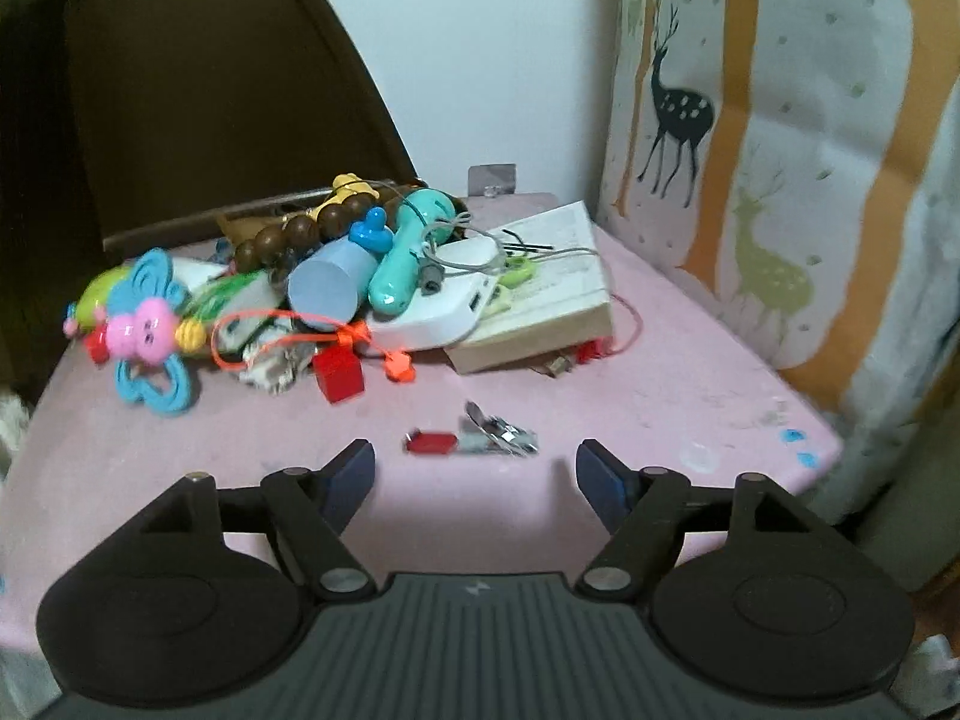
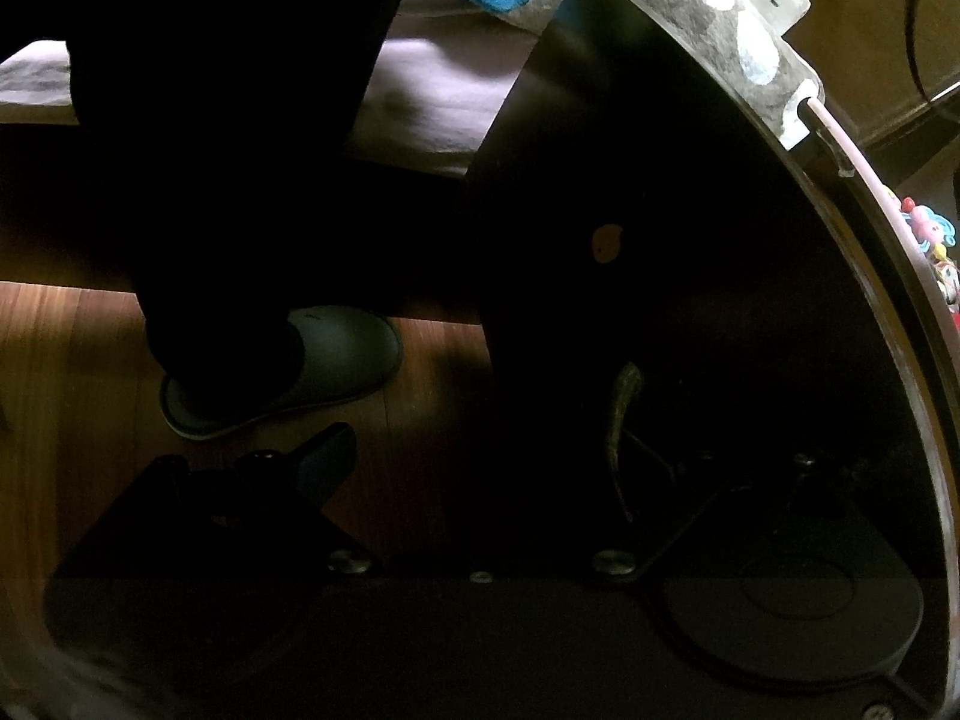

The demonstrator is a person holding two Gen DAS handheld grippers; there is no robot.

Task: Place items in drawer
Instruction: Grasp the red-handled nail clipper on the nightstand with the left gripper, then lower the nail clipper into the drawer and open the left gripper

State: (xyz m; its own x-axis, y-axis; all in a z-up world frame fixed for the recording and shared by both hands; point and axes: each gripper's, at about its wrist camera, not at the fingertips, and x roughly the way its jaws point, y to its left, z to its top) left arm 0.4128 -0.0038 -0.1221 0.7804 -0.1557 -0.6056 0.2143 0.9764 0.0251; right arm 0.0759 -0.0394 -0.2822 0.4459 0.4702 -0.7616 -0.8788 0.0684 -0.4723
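left tongs [image 1: 475, 471]: released, empty, over pink tabletop [image 1: 660, 372]
nail clipper [image 1: 474, 438]: at 12 o'clock, just beyond fingertips
right tongs [image 2: 480, 468]: too dark, cannot tell

Pink tabletop [image 1: 690, 372], red block [image 1: 339, 373], teal toy [image 1: 408, 252], deer-patterned orange-and-white curtain [image 1: 780, 150]

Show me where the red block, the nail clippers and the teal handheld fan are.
red block [image 1: 340, 376]: left wrist view, point on its front face.
nail clippers [image 1: 501, 435]: left wrist view, point on the metal lever.
teal handheld fan [image 1: 401, 264]: left wrist view, point on the middle of its handle.
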